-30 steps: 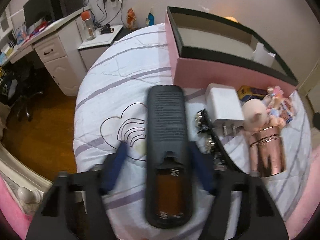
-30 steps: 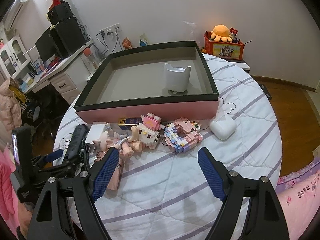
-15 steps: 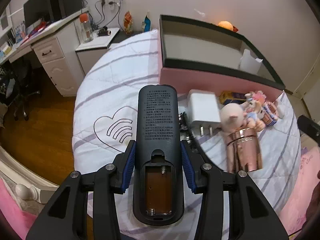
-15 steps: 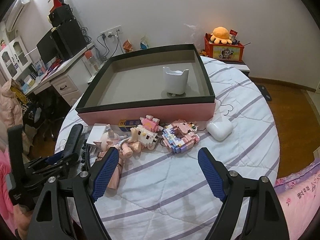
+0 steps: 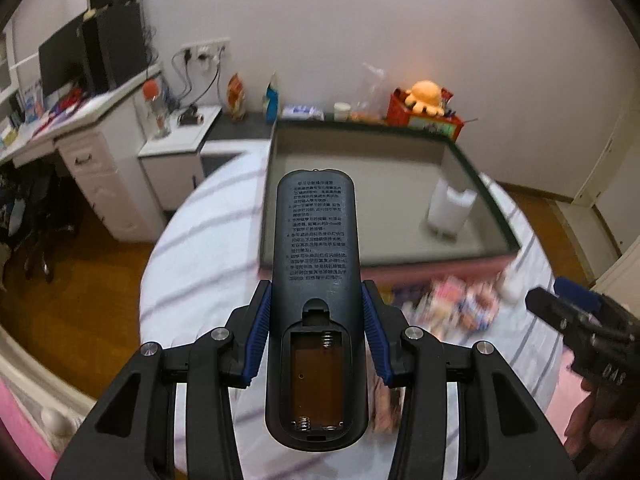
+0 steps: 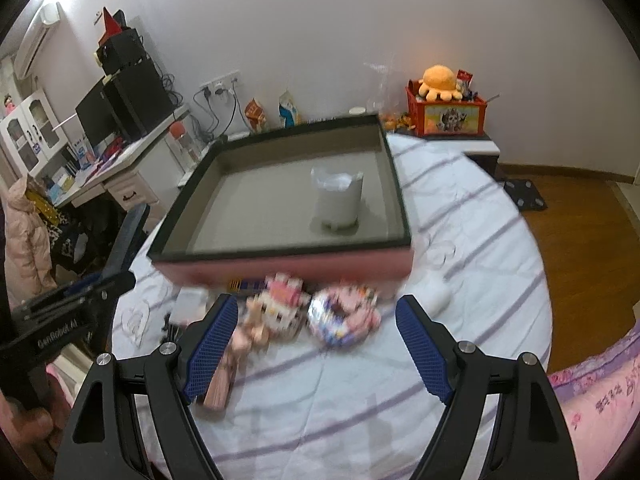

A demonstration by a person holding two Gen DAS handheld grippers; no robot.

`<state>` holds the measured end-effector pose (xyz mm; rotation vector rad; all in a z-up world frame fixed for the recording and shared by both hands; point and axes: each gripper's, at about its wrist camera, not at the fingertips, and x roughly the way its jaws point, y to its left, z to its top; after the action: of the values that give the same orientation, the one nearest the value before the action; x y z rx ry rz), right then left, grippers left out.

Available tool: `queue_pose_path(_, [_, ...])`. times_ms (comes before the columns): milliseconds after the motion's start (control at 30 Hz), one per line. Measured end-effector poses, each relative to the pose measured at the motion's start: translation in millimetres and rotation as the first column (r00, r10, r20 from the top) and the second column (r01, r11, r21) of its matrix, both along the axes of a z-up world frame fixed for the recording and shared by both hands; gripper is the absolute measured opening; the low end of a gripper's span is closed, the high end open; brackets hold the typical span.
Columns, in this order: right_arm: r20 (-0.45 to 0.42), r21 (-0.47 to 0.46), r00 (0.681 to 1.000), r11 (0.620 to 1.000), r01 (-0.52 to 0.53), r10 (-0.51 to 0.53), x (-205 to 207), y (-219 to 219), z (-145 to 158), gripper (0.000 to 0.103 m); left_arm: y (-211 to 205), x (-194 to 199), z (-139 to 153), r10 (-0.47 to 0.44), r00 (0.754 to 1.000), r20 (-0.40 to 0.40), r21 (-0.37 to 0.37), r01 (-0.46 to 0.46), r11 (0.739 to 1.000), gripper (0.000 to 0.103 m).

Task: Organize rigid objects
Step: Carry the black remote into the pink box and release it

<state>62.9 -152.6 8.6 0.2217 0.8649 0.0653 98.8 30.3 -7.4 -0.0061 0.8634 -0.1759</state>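
Note:
My left gripper (image 5: pixel 316 292) is shut on a black remote control (image 5: pixel 316 240), held back side up with its battery bay uncovered, lifted above the bed and pointing at the pink box (image 5: pixel 384 270). The right wrist view shows the same remote (image 6: pixel 126 236) raised at the left. My right gripper (image 6: pixel 316 308) stands open with nothing between its fingers, above two block-built toys (image 6: pixel 286 296) (image 6: pixel 344 314) lying before the box's dark rim (image 6: pixel 280 250). A white container (image 6: pixel 338 200) stands inside the box.
On the striped bed cover lie a white charger (image 6: pixel 188 304), a white case (image 6: pixel 434 294) and a copper cup (image 6: pixel 220 380) with a pink figure. A desk (image 6: pixel 120 176) and a nightstand stand left of the bed, a red toy box (image 6: pixel 446 114) behind.
The left jaws closed on the remote, then lifted it off the bed toward the box. The right gripper drifted slightly and stays open.

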Motion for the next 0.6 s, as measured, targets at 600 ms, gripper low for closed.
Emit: queue_pose_path(600, [-0.01,0.012,0.997,0.997,0.075,-0.075,62,-42,-8,0.083,-37,166,-71,0.044,0.992,-0.12,0.082,-0.034,0.996,0.044])
